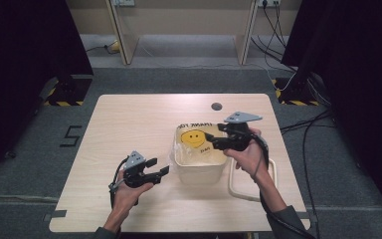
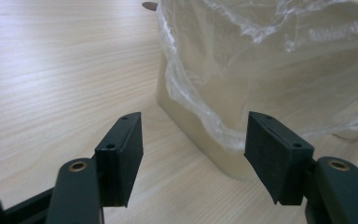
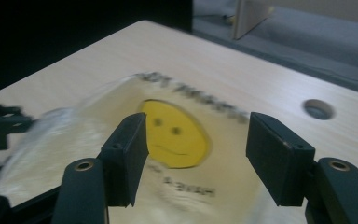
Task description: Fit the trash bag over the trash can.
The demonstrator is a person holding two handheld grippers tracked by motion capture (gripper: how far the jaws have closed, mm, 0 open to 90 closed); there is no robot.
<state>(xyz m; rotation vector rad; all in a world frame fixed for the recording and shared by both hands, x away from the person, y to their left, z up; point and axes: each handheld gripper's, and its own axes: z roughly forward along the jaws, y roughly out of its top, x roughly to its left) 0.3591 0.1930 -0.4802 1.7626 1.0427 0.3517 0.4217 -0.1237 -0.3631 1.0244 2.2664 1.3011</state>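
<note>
The left claw (image 1: 160, 167) stands open with nothing between its black foam pads (image 2: 123, 149), low over the pale wood-grain worktop (image 1: 129, 124). Just right of it stands a beige, square-sided plastic bin (image 1: 199, 172), lined with a thin, crinkled clear bag (image 2: 223, 60) that folds over its rim. The bag carries a yellow smiley (image 3: 175, 133) and dark lettering, mirrored and too blurred to read. The right claw (image 1: 215, 135), also open and empty, hangs above the bin's right rim. A white loop (image 1: 241, 186) lies beside the bin. Grey carpet (image 1: 179, 79) surrounds the worktop.
</note>
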